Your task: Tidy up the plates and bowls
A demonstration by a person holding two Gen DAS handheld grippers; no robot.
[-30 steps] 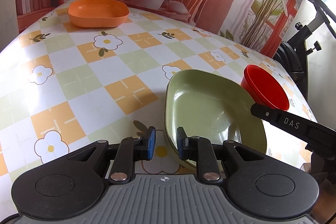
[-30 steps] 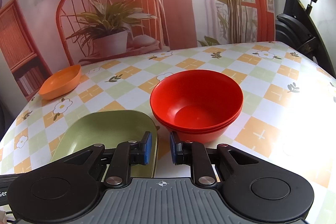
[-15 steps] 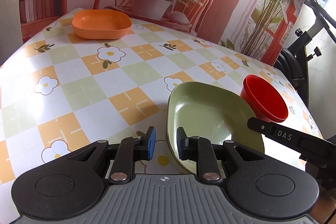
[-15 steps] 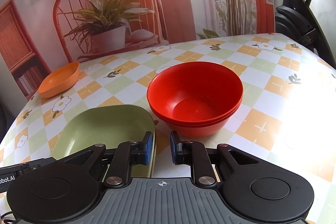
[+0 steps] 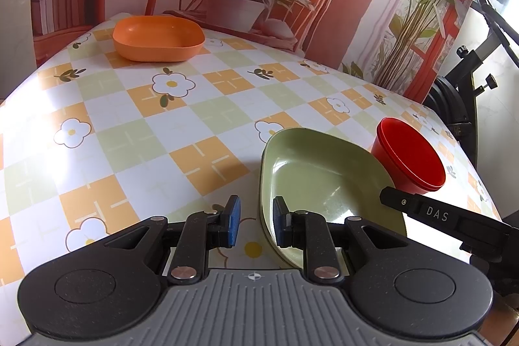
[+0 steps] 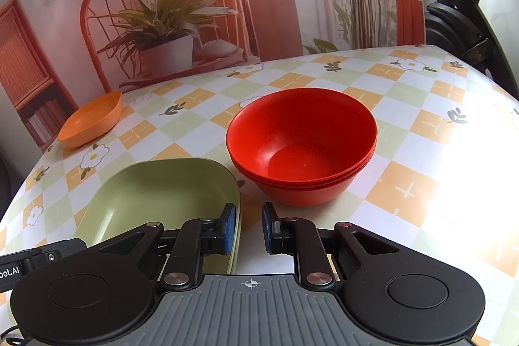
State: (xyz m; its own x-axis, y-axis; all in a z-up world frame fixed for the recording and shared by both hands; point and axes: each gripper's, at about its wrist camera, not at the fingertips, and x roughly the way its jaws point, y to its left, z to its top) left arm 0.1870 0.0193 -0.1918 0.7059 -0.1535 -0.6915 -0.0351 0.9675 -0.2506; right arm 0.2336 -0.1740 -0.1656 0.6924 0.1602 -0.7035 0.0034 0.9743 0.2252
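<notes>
We judge the bowls done: the red bowls (image 6: 301, 148) sit nested mid-surface. The plates remain apart, the green plate (image 5: 321, 184) at the near edge beside the bowls, the orange plate (image 5: 158, 37) at the far left corner. Our left claw (image 5: 253, 224) and right claw (image 6: 248, 227) are slightly open, holding nothing, flanking the green plate's rims.

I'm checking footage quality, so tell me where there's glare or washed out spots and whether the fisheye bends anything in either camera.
Right wrist view: sunlight blows out the tablecloth at the right, erasing its pattern; the red bowls stay clear. Left wrist view: a milder bright patch on the tablecloth at the left edge, and a sheen inside the green plate. Both views: the fisheye curves the table's edges; focus looks sharp.
</notes>
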